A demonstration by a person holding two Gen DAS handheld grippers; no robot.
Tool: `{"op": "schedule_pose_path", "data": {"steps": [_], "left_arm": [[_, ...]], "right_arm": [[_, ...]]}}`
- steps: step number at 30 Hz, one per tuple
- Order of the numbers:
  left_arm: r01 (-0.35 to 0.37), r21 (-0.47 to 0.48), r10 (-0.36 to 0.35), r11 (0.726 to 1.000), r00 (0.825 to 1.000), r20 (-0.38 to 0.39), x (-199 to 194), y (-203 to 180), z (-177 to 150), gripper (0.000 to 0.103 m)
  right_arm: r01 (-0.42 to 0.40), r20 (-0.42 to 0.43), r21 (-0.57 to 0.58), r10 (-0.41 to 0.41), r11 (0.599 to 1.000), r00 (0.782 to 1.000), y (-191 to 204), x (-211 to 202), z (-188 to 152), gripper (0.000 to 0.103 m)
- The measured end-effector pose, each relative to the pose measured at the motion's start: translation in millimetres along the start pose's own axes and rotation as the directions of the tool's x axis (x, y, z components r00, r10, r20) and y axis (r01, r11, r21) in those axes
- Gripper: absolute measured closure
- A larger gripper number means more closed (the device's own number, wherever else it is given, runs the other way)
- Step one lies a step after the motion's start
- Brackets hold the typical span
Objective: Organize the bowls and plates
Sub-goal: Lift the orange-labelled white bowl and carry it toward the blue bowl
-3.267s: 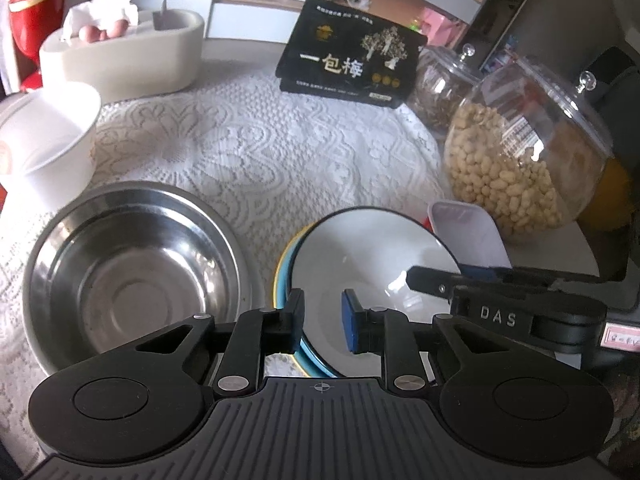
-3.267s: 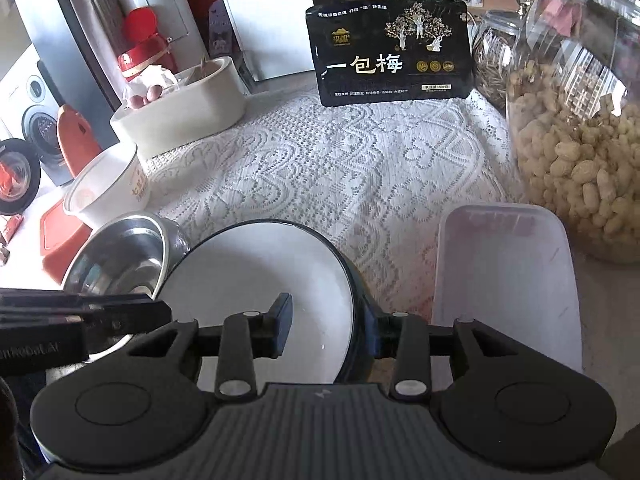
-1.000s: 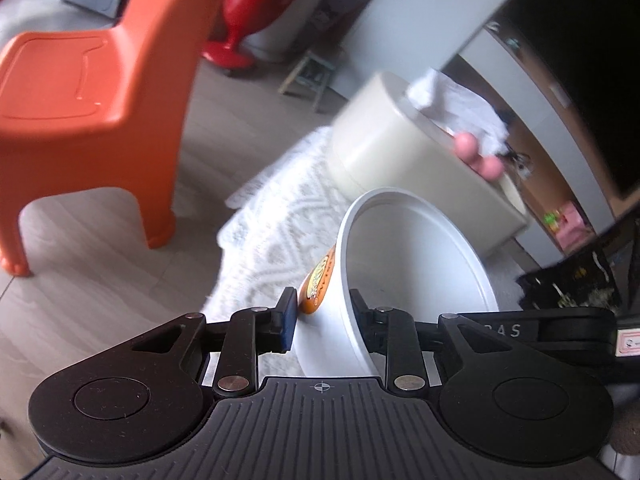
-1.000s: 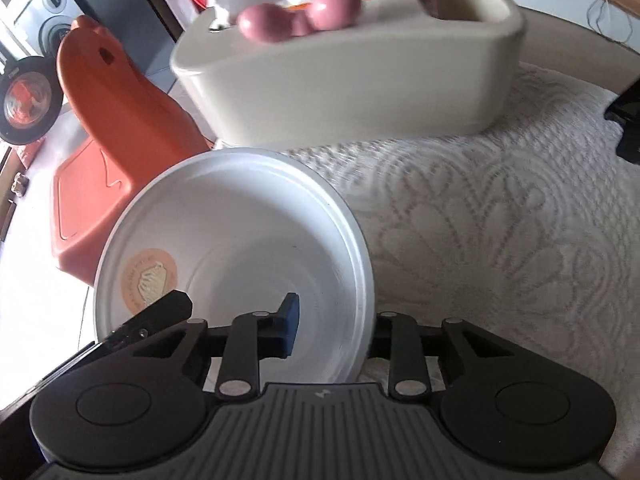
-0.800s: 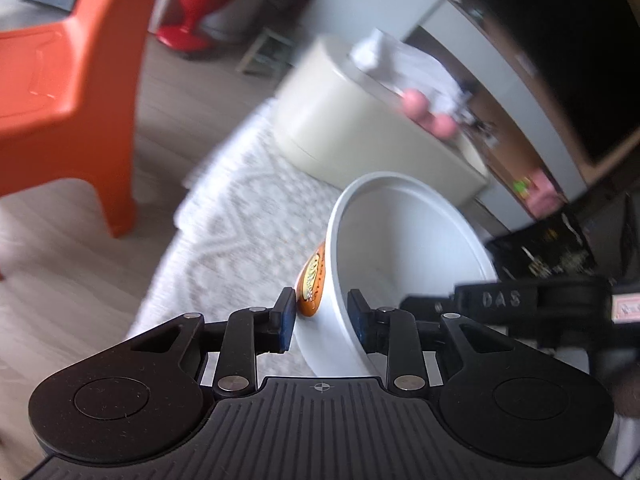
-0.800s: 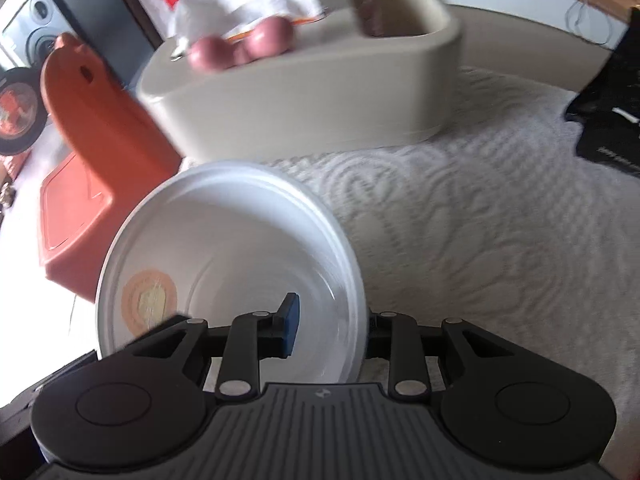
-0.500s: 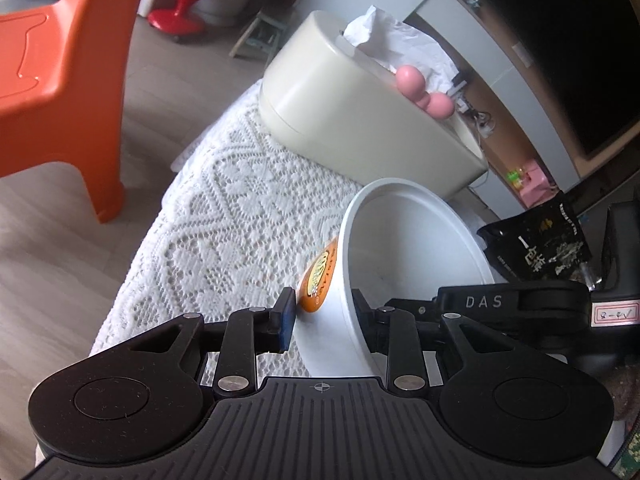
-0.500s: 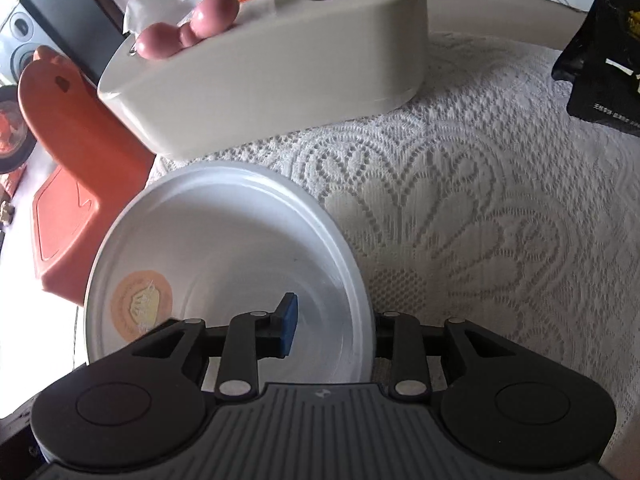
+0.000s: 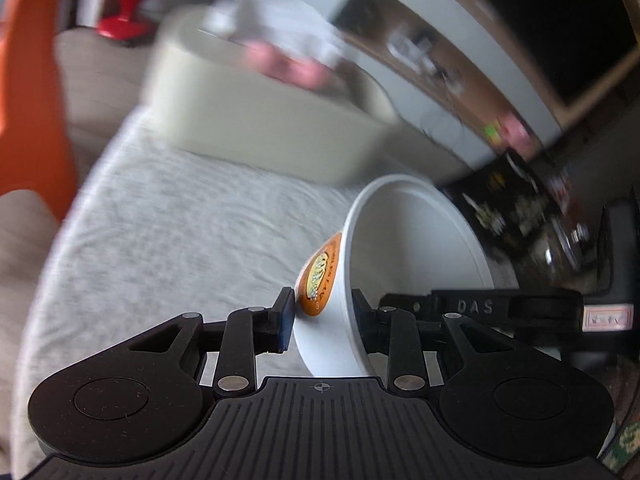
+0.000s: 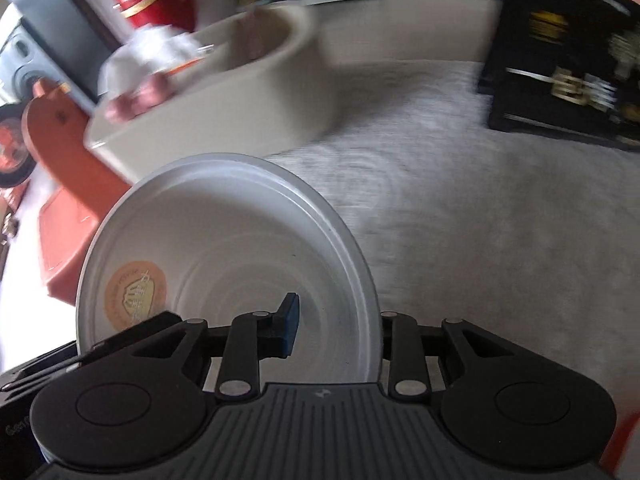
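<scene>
Both grippers carry the round white plastic bowl with the orange sticker (image 9: pixel 404 248) clear of the lace-covered table (image 9: pixel 180 216) now, and the whole background streaks with blur, so this is mid-carry. The left gripper (image 9: pixel 322 312) has its jaws astride the bowl's near wall, one pad outside just beside the sticker, one inside, grasping the rim. The right gripper (image 10: pixel 334 320) is clenched on the opposite rim, its blue pad inside the bowl, the other finger behind the wall.

What's new? A second ago the orange plastic chair (image 9: pixel 32 92) and bare floor filled the left wrist view, with the bowl out past the table's left edge. Now the chair is squeezed to the frame's side and lace lies under the bowl, with the cream oval tub holding tissue and pink eggs (image 9: pixel 256 120) along the far edge and the black snack box with gold print (image 10: pixel 568 56) near the far right corner. So the bowl has swung inward across the table.

My read: the pickup is done and this is transport, likely toward the other dishes, which are out of view. The bowl rides tilted, so a slip from either rim grip is the risk.
</scene>
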State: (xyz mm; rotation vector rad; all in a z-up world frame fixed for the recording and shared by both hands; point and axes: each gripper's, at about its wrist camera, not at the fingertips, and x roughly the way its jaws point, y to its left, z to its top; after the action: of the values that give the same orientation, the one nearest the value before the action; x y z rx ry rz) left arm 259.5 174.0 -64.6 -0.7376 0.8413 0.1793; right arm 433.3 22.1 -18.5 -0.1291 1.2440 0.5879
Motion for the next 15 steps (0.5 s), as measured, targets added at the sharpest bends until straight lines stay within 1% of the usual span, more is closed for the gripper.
{"op": "schedule_pose_path", "data": {"steps": [3,7,10,12,15], "left_arm": [[0.017,0.047,-0.013,0.999,0.997,-0.078,28,-25,-3,0.072],[0.026,0.035,-0.02,0.999,0.988,-0.151,60,-36,-3,0.072],[-0.004,0.052,0.013,0.999,0.986,-0.168,71,-41,-5,0.072],[-0.007,0.055,0.016,0.998,0.984,-0.176,77,-45,-6,0.072],[-0.014,0.069,0.025,0.998,0.988,-0.154,74,-50,-5,0.072]], "right_arm": [[0.014,-0.011,0.077,-0.013,0.997,1.0,-37,-1,-1,0.076],[0.005,-0.033,0.163,0.001,0.987,0.999,-72,6,-5,0.075],[-0.022,-0.053,0.197,0.034,0.98,0.998,-87,11,-10,0.075],[-0.027,-0.061,0.197,0.04,0.98,0.997,-89,13,-13,0.071],[-0.029,-0.05,0.183,0.039,0.983,0.998,-88,7,-16,0.071]]}}
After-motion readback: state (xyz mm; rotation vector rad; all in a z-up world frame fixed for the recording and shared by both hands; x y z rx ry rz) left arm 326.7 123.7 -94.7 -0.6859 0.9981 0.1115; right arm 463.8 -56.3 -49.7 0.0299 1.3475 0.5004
